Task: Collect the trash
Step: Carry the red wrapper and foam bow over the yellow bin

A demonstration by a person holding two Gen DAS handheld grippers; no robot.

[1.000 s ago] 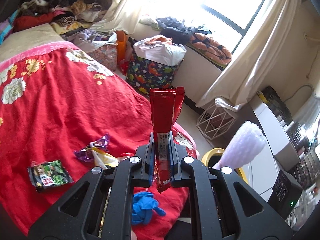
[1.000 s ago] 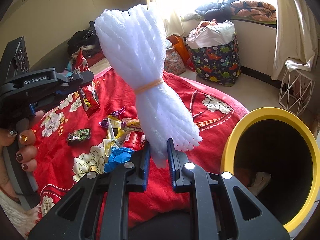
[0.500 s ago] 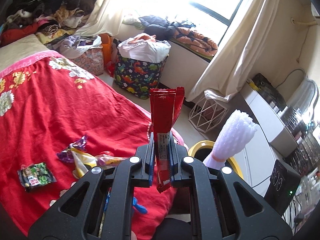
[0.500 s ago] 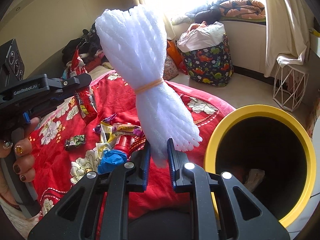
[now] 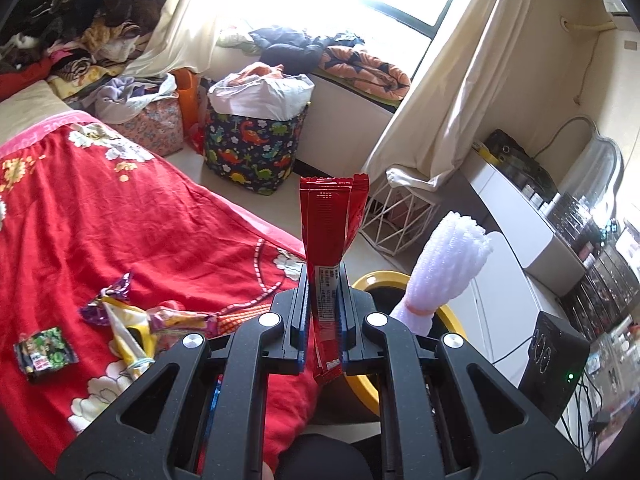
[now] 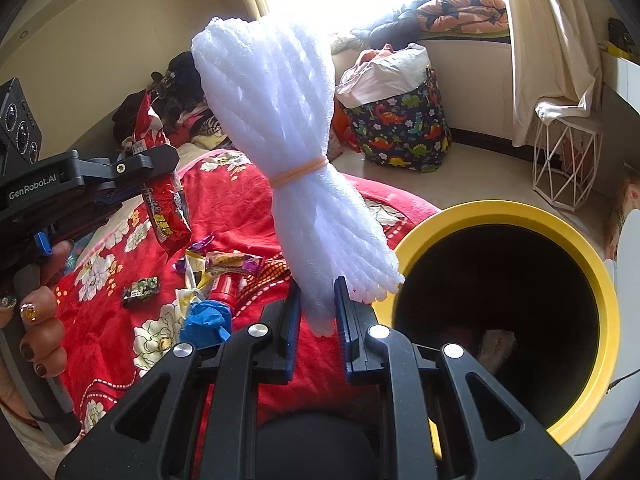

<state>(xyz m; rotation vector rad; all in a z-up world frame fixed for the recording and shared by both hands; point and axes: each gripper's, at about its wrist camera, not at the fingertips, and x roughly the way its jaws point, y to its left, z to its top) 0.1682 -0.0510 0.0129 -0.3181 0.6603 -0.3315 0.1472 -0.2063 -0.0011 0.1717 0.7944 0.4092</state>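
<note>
My left gripper (image 5: pixel 323 280) is shut on a red snack wrapper (image 5: pixel 330 216), held upright above the red bed cover's edge; the wrapper also shows in the right wrist view (image 6: pixel 166 216). My right gripper (image 6: pixel 317 296) is shut on a white foam net bundle (image 6: pixel 288 152) tied with an orange band, beside the yellow-rimmed bin (image 6: pixel 576 248). The bundle (image 5: pixel 448 264) stands over the bin rim (image 5: pixel 370 280) in the left wrist view. Loose wrappers (image 5: pixel 132 316), a green packet (image 5: pixel 44 354) and a blue glove (image 6: pixel 208 318) lie on the cover.
A red flowered bed cover (image 5: pixel 100 220) fills the left. A dinosaur-print bag (image 5: pixel 252 148) and a white wire basket (image 5: pixel 400 220) stand on the floor by the curtain. A white cabinet (image 5: pixel 520 232) with electronics is at the right. Something pale lies inside the bin (image 6: pixel 496 348).
Both grippers have moved toward the bin with their loads. The bin's opening looms larger in the right wrist view, and the bed litter has slid left.
</note>
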